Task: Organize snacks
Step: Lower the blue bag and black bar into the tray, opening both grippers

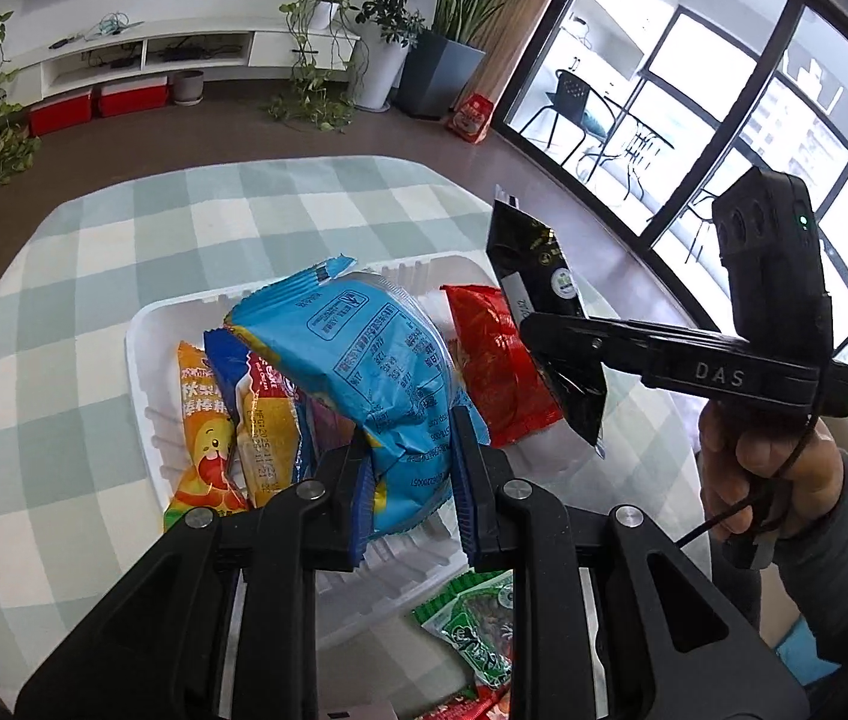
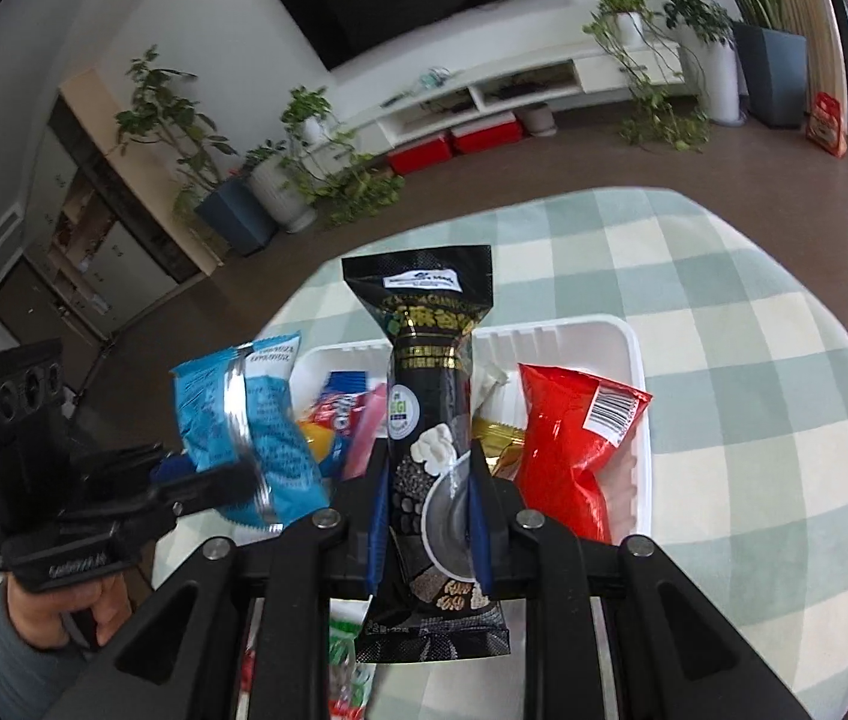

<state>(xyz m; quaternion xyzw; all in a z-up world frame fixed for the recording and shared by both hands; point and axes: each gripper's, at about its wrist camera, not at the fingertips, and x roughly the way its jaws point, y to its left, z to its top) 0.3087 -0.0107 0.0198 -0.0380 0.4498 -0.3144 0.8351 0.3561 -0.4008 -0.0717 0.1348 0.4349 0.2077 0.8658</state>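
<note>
looking down the left wrist view, your left tongs (image 1: 409,468) are clamped on the light blue packet (image 1: 376,354), which hangs at the centre of the frame above the white tray (image 1: 145,348). inside the tray, at lower left of it, you can see an orange packet (image 1: 202,438) and a blue-and-yellow packet (image 1: 259,414), with a red packet (image 1: 499,360) to the right. your right tongs (image 1: 562,354) come in from the right edge, pinching a black packet (image 1: 535,276) that stands tilted above the tray's right side. a green packet (image 1: 478,624) lies outside the tray on the checked tabletop (image 1: 64,300), at the bottom of the frame.

in the right wrist view, the right tongs (image 2: 427,498) sit at lower centre, closed on the black packet (image 2: 427,396), upright over the white tray (image 2: 634,360). the red packet (image 2: 568,444) lies in the tray to the right; the light blue packet (image 2: 244,420) and the left tongs (image 2: 214,483) holding it are at left.

you appear to be mid-carry, with both packets over the tray. next you'd need to lower each into a free gap, the black one beside the red, then let go. the green packet still waits outside.
</note>
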